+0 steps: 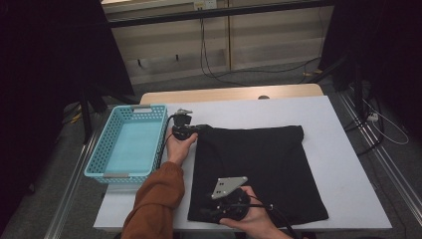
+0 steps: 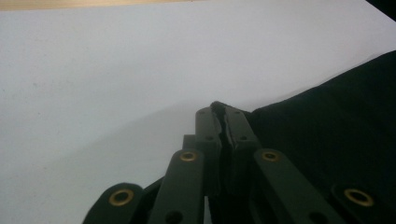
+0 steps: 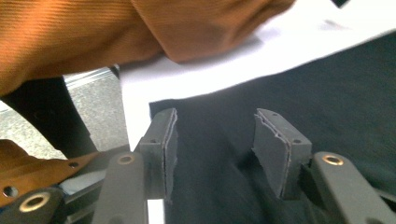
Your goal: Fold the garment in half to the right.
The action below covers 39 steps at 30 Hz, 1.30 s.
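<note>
You had a black cloth [image 1: 254,169] spread flat on the white table [image 1: 343,149], covering its middle and near portion, with the turquoise basket [image 1: 127,144] standing just beside the table's left edge.

Your left gripper [image 1: 196,129] was at the cloth's far-left corner. In the left gripper view its jaws were pressed together with a sliver of black fabric pinched between them (the corner itself, judging from the cloth edge [image 2: 327,121] running away to the right). That hold suited lifting or folding the corner.

Your right gripper [image 3: 212,149] sat low over the near-left corner of the cloth, jaws spread wide and holding nothing, with fabric lying between and beneath the pads [image 3: 170,149]. This placement suggested you were preparing a second grasp. Your orange sleeve [image 1: 157,199] crossed the table edge between basket and cloth.
</note>
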Tool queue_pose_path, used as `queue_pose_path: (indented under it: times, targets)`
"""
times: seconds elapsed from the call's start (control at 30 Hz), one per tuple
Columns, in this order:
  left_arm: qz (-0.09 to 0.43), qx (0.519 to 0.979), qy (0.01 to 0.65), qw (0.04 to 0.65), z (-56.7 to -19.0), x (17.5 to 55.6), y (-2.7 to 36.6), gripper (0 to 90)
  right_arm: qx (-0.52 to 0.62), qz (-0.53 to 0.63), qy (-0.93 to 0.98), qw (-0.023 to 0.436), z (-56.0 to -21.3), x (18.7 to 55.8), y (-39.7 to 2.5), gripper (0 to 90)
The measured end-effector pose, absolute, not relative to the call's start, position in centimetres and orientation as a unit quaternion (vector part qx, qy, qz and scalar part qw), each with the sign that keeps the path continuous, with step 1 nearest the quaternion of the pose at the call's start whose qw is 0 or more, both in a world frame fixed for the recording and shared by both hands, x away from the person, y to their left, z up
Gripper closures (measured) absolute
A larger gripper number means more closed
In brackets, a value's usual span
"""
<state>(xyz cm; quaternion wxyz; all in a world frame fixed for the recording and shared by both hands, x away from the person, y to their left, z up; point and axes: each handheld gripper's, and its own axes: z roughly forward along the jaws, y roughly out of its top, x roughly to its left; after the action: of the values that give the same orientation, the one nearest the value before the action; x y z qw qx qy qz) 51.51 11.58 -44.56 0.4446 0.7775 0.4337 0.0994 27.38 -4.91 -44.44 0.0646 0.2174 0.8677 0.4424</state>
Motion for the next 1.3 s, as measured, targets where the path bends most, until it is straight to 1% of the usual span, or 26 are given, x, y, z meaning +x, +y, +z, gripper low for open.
queue_pose_path:
  times: [0.17,0.27,0.4,0.6,0.67,0.7,0.8,0.87,0.9,1.1,1.27,1.3]
  targets:
    - [0.102,0.777,0.435,0.444,-44.5,51.5,11.6,85.9,0.19,0.42,0.886,0.047,-45.5,27.2,-2.1,50.3]
    - [0.099,0.778,0.432,0.446,-44.3,51.4,11.6,85.8,0.186,0.408,0.892,0.048,-46.1,27.2,-1.3,49.4]
    - [0.1,0.777,0.434,0.445,-44.2,51.4,11.7,85.8,0.181,0.406,0.894,0.056,-46.3,27.0,-0.6,47.0]
    - [0.1,0.775,0.439,0.443,-44.5,51.5,11.7,85.8,0.179,0.383,0.902,0.085,-46.2,26.3,0.3,48.5]
    - [0.101,0.774,0.442,0.442,-44.4,51.4,11.8,85.8,0.184,0.38,0.903,0.087,-46.2,26.2,0.4,51.5]
    - [0.103,0.773,0.444,0.442,-44.4,51.4,11.8,85.8,0.184,0.377,0.903,0.088,-46.2,26.3,0.4,54.9]
    - [0.108,0.774,0.437,0.445,-43.9,51.2,11.8,85.8,0.198,0.37,0.903,0.089,-45.9,26.7,0.3,70.4]
    - [0.109,0.773,0.437,0.446,-43.6,51.1,11.8,85.8,0.202,0.371,0.902,0.088,-45.8,26.9,0.1,83.1]
    - [0.109,0.772,0.439,0.446,-43.6,51.1,11.9,85.8,0.204,0.372,0.901,0.084,-45.8,26.9,0.0,85.8]
    - [0.11,0.774,0.44,0.442,-43.5,51.0,12.2,85.9,0.215,0.392,0.893,0.062,-45.8,26.4,-0.8,88.1]
    - [0.107,0.778,0.443,0.432,-43.6,51.0,12.1,85.9,0.235,0.419,0.875,0.061,-45.2,25.2,-2.8,88.1]
    - [0.107,0.777,0.444,0.433,-43.7,51.0,12.0,85.9,0.239,0.422,0.872,0.067,-45.1,25.0,-3.3,88.1]
